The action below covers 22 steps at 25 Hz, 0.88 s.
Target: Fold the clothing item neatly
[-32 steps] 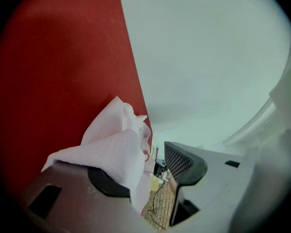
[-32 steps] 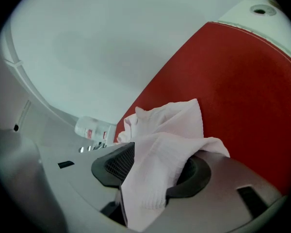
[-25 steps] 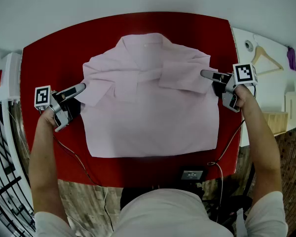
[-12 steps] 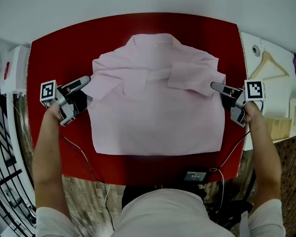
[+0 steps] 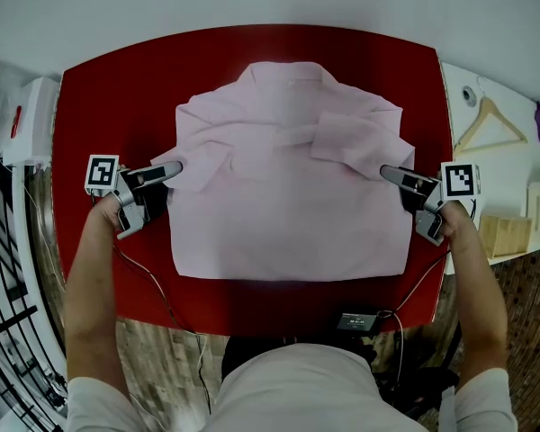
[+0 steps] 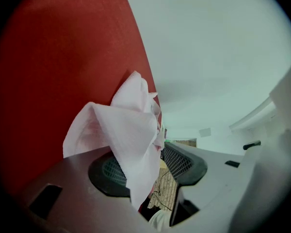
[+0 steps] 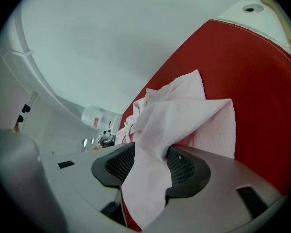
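A pale pink shirt lies flat on the red table, collar at the far side and both sleeves folded in across the chest. My left gripper is at the shirt's left edge, shut on a fold of the fabric. In the left gripper view that cloth rises in a peak between the pads of the left gripper. My right gripper is at the shirt's right edge. Its view shows bunched pink fabric pinched between the pads of the right gripper.
A white side surface at the right carries a wooden hanger, with a wooden box nearer me. A small black device with cables sits at the table's near edge. A black rack stands at the left.
My right gripper has slid toward me along the shirt's right side. The left gripper has shifted slightly toward me. Both hold the fabric throughout, and the head view itself has drifted.
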Available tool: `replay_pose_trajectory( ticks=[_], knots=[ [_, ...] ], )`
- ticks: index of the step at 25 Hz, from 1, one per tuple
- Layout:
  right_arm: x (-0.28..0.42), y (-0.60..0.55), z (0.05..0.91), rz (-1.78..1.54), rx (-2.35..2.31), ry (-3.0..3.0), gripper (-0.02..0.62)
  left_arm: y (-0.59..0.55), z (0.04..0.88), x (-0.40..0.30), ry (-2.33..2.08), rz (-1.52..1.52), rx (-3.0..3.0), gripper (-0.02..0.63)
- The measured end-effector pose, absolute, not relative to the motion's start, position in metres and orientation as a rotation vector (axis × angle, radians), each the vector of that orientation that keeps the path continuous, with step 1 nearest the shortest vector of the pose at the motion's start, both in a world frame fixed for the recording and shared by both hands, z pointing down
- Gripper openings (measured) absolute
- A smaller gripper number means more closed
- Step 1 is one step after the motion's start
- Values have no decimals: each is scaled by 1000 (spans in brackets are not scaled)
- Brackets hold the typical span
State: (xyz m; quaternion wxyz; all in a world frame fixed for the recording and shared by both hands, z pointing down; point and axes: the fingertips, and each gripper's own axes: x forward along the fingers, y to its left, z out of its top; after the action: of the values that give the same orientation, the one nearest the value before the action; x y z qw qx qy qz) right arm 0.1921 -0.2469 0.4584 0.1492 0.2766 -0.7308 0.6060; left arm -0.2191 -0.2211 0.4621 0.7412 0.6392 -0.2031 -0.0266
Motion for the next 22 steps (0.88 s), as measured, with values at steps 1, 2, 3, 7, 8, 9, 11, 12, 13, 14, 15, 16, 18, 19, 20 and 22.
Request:
replay_pose_trajectory(
  ticks=[1, 2, 3, 7, 8, 9, 11, 12, 13, 14, 15, 16, 18, 19, 20, 22],
  knots=[
    [192, -246, 459, 1729, 802, -2097, 190, -219, 463, -219, -447, -47, 1412, 207],
    [191, -244, 460, 1720, 808, -2093, 190, -217, 464, -220, -450, -37, 1424, 207],
    [191, -242, 460, 1713, 814, -2088, 190, -215, 465, -221, -455, -33, 1433, 207],
    [183, -234, 454, 1642, 798, -2136, 190, -221, 460, -224, -479, -114, 1452, 207],
    [181, -233, 451, 1617, 794, -2152, 190, -225, 457, -225, -484, -160, 1456, 207],
    [180, -232, 450, 1585, 797, -2162, 190, -231, 452, -226, -490, -212, 1461, 207],
    [181, -230, 447, 1505, 818, -2171, 190, -245, 445, -230, -507, -312, 1473, 207],
    [182, -228, 445, 1473, 830, -2173, 190, -251, 442, -232, -517, -351, 1483, 207],
    [182, -225, 444, 1445, 841, -2173, 190, -256, 439, -233, -526, -382, 1493, 207],
    [183, -222, 443, 1415, 852, -2171, 190, -260, 437, -233, -533, -405, 1501, 207],
    [183, -219, 441, 1380, 862, -2169, 190, -263, 436, -233, -537, -423, 1505, 207],
    [182, -215, 439, 1344, 871, -2172, 190, -266, 435, -233, -541, -436, 1507, 207],
    [176, -211, 430, 1267, 891, -2198, 190, -270, 435, -234, -549, -452, 1513, 207],
    [172, -209, 425, 1222, 902, -2217, 190, -272, 435, -234, -553, -460, 1516, 207],
    [167, -207, 420, 1176, 909, -2236, 190, -274, 435, -234, -555, -467, 1520, 207],
    [154, -203, 414, 1104, 903, -2267, 190, -274, 436, -234, -562, -474, 1526, 207]
  ],
)
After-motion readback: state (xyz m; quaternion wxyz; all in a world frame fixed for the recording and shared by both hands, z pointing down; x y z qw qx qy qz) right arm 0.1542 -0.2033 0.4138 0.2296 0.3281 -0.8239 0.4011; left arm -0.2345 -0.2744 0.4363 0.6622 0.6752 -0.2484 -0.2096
